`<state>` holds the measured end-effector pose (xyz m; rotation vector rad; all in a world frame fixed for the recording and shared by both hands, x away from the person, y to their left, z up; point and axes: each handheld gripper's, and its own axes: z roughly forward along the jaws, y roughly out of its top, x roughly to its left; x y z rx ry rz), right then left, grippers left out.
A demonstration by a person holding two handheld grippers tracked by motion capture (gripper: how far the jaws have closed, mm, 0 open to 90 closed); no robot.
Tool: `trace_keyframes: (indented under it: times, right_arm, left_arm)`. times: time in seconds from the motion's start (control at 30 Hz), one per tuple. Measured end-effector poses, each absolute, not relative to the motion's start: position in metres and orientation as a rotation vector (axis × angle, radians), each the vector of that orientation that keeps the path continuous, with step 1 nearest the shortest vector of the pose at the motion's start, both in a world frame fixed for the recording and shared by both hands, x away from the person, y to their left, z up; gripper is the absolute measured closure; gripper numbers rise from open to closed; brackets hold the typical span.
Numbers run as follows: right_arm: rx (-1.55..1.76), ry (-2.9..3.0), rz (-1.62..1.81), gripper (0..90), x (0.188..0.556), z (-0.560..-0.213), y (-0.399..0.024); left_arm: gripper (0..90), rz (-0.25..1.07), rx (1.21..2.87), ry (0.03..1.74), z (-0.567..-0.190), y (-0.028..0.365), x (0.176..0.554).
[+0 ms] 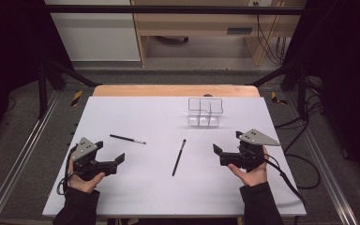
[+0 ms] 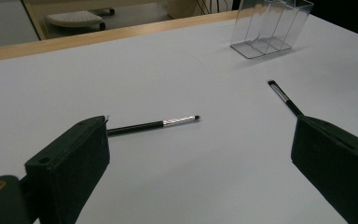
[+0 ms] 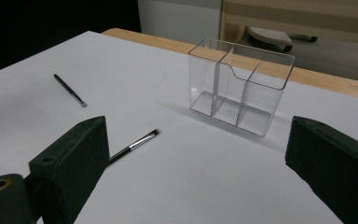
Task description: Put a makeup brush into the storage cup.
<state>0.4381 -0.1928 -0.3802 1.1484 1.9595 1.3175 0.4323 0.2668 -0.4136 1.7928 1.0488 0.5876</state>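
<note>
- The left claw (image 1: 115,159) rests low over the near left part of the white counter (image 1: 136,192), held in the person's left hand (image 1: 85,180); its jaws are spread wide with nothing between them.
- The right claw (image 1: 220,152) sits over the near right part of the counter in the right hand (image 1: 251,174), jaws likewise spread and holding nothing.
- A thin black brush (image 1: 127,138) lies flat on the counter just beyond the left claw, its silver band and tip pointing toward the middle.
- In the left gripper view this brush (image 2: 154,124) lies ahead of the left-hand jaw, apart from it.
- A second brush (image 1: 179,157) lies between the two claws, near the middle of the counter, running away from the person.
- A clear plastic organizer (image 1: 205,112) with three compartments stands upright farther back, right of centre, well apart from both brushes.
- In the right gripper view the organizer (image 3: 240,88) stands ahead between the jaws, with the second brush (image 3: 137,143) to its left.
</note>
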Motion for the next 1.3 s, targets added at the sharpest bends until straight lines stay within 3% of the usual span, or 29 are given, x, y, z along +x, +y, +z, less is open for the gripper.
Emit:
trace_keyframes:
  times: [1.3]
  right_arm:
    - [1.175,2.086,1.267,10.1,0.472,-0.402,-0.107]
  left_arm:
    - [3.5,0.593,1.792,1.038,-0.412,0.266,0.431]
